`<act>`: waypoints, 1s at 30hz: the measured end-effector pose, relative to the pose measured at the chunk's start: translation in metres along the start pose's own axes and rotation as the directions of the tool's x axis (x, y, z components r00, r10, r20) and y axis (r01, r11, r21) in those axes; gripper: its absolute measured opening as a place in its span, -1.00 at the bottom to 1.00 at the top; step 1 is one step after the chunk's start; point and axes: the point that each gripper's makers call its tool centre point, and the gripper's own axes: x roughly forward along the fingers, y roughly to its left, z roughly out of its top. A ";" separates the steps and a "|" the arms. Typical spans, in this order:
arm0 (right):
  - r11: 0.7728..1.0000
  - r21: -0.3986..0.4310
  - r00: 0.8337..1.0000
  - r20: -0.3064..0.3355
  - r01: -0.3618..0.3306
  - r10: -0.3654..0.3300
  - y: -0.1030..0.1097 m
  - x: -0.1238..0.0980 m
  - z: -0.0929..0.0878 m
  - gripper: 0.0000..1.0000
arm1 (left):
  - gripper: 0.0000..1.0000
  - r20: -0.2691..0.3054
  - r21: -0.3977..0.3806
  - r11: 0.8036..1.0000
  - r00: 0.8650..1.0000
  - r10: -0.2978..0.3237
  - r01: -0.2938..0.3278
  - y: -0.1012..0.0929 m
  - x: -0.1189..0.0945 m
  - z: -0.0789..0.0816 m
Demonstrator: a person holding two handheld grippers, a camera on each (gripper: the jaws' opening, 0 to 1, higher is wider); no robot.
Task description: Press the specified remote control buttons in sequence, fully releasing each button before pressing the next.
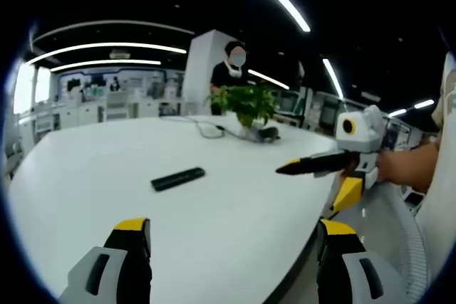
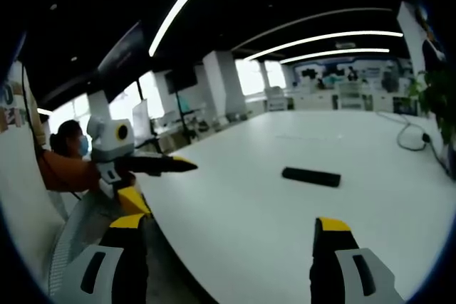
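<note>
A black remote control [image 1: 178, 178] lies flat on the white table [image 1: 85, 176], beyond my left gripper [image 1: 235, 236]. That gripper's jaws stand wide apart with nothing between them. My right gripper [image 1: 285, 169] comes in from the right, seen side-on above the table edge and held by a hand [image 1: 399, 165]. In the right gripper view the remote control [image 2: 311, 176] sits ahead and slightly right of my right gripper [image 2: 231, 231], which is open and empty. My left gripper [image 2: 187, 166] points in from the left, clear of the remote.
A potted plant [image 1: 246, 105] and a grey cable [image 1: 206, 130] sit at the table's far side, with a person [image 1: 229, 72] standing behind them. The cable [image 2: 410, 137] and plant [image 2: 434, 101] show at the right. The table's curved edge [image 2: 160, 222] runs close below my jaws.
</note>
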 end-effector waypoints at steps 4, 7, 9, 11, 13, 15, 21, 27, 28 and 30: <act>1.000 0.001 1.000 0.000 -0.002 0.002 0.000 0.000 0.000 0.90 | 1.00 -0.003 0.000 1.000 1.000 -0.003 0.003 -0.001 0.000 0.000; 1.000 0.001 1.000 0.002 -0.003 0.003 0.000 0.000 0.001 0.90 | 1.00 -0.004 0.000 1.000 1.000 -0.007 0.007 -0.003 0.001 0.000; 1.000 0.003 1.000 0.002 -0.005 0.005 0.000 -0.001 0.001 0.90 | 1.00 -0.005 0.003 1.000 1.000 -0.009 0.009 -0.003 0.001 0.000; 1.000 0.001 1.000 0.001 -0.005 0.005 0.000 -0.001 0.000 0.90 | 1.00 -0.002 0.006 1.000 1.000 -0.009 0.009 -0.003 0.001 0.001; 1.000 -0.001 1.000 0.003 -0.005 0.005 0.000 -0.001 0.001 0.90 | 1.00 -0.002 0.004 1.000 1.000 -0.011 0.011 -0.004 0.001 0.001; 1.000 0.001 1.000 0.003 -0.005 0.005 0.001 -0.001 0.001 0.90 | 1.00 -0.004 0.005 1.000 1.000 -0.012 0.012 -0.004 0.001 0.001; 1.000 0.000 1.000 0.010 -0.008 0.008 0.001 -0.002 0.004 0.89 | 1.00 -0.001 0.006 1.000 1.000 -0.021 0.021 -0.007 0.002 0.003; 1.000 -0.007 1.000 0.010 -0.017 0.017 0.001 -0.001 0.006 0.89 | 1.00 0.000 0.005 1.000 1.000 -0.026 0.026 -0.006 0.002 0.005; 1.000 -0.008 1.000 0.010 -0.018 0.018 0.002 -0.001 0.006 0.89 | 1.00 0.000 0.003 1.000 1.000 -0.027 0.027 -0.006 0.002 0.005; 1.000 -0.011 1.000 0.011 -0.021 0.021 0.002 -0.001 0.007 0.88 | 1.00 0.001 -0.001 1.000 1.000 -0.030 0.030 -0.005 0.003 0.006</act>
